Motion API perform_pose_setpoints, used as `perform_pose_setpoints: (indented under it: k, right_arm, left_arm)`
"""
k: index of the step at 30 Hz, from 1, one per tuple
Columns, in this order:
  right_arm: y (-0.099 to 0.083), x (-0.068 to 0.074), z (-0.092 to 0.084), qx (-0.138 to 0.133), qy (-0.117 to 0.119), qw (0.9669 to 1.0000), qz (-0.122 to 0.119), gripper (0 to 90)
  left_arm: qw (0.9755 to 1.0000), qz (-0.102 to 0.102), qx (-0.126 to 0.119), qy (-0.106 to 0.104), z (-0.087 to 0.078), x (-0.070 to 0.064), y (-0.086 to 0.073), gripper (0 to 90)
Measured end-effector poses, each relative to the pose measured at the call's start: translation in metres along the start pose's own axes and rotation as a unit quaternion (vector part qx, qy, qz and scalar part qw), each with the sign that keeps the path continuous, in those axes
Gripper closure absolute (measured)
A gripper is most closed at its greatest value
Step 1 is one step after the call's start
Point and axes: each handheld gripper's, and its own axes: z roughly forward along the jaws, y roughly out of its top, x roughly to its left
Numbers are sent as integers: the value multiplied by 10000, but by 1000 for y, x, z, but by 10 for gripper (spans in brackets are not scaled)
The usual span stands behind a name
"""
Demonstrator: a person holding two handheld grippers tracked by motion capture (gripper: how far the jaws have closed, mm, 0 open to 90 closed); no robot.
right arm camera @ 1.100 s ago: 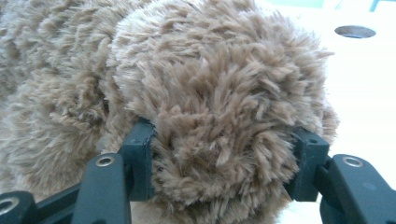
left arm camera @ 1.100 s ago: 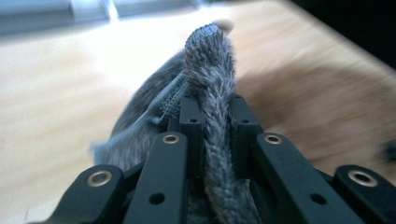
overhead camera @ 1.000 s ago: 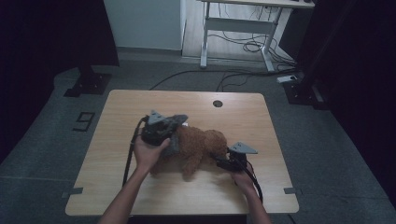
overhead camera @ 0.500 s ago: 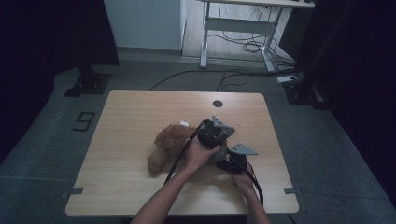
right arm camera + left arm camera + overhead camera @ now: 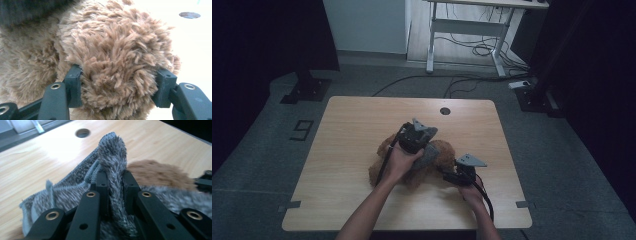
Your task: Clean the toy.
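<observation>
A brown furry plush toy (image 5: 387, 160) lies in the middle of the wooden table (image 5: 352, 125). My left gripper (image 5: 426, 150) is over it, shut on a fold of grey fuzzy cloth (image 5: 111, 157) that stands up between its jaws, the rest draped below over the brown plush toy (image 5: 155, 171). My right gripper (image 5: 448, 175) sits at the toy's right end, its jaws pressed into a rounded lump of the brown plush toy (image 5: 117, 57). The grey cloth (image 5: 428, 154) lies on top of the toy in the high view.
A round cable hole (image 5: 445, 110) sits near the table's far edge. Beyond the table stands a white desk frame (image 5: 462, 30) with cables on the floor. Black stand bases (image 5: 307, 90) rest on the floor at left and right.
My left hand swung from the toy's left side across to the right, then came back a little and down onto the toy with the grey cloth. The right gripper stayed put.
</observation>
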Motion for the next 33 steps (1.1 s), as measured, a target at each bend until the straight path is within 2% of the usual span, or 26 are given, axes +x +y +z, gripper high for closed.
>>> perform_pose_setpoints:
  k: [3, 6, 8, 12, 15, 19, 21, 23, 25, 26, 27, 30, 33]
  right_arm:
    - [-1, -1, 0, -8, 36, 10000, 45, 398]
    - [-2, -2, 0, -17, 72, 9999, 79, 398]
    - [-2, -1, -1, -3, 75, 10000, 59, 397]
    - [-2, 1, -1, 6, 82, 10000, -36, 395]
    - [-3, 3, -2, 29, 77, 9999, -84, 395]
    - [-5, 2, -3, 49, 103, 9999, -49, 396]
    - [-6, 1, -3, 56, 117, 9999, -21, 396]
    - [-6, 0, -3, 68, 127, 9999, -14, 396]
    - [-6, 1, -3, 84, 114, 9999, -36, 397]
    - [-6, 1, -3, 108, 111, 9999, -43, 397]
    - [-7, 1, -3, 114, 106, 9999, -37, 397]
    - [-7, 2, -3, 122, 106, 9999, -53, 398]
    - [-7, 3, -3, 133, 95, 9998, -84, 400]
  left_arm:
    - [9999, -161, -27, 40, -9, 17, -3, 788]
    - [9995, -128, -12, 298, -19, 30, -6, 790]
    - [9992, -147, 43, 362, -23, 37, -10, 790]
    - [9992, -150, 139, 331, -27, 41, -17, 791]
    - [9989, -102, 146, 429, -30, 43, -21, 791]
    - [9981, -239, 172, 538, -36, 56, -27, 792]
    - [9976, -360, 192, 555, -37, 63, -34, 793]
    - [9972, -373, 209, 608, -37, 65, -39, 797]
    - [9963, -414, 320, 682, -35, 71, -55, 802]
    - [9963, -414, 320, 682, -35, 71, -55, 805]
    - [9956, -580, 329, 652, -35, 77, -67, 806]
    - [9952, -623, 357, 668, -34, 80, -81, 811]
    - [9950, -634, 333, 691, -35, 81, -88, 812]
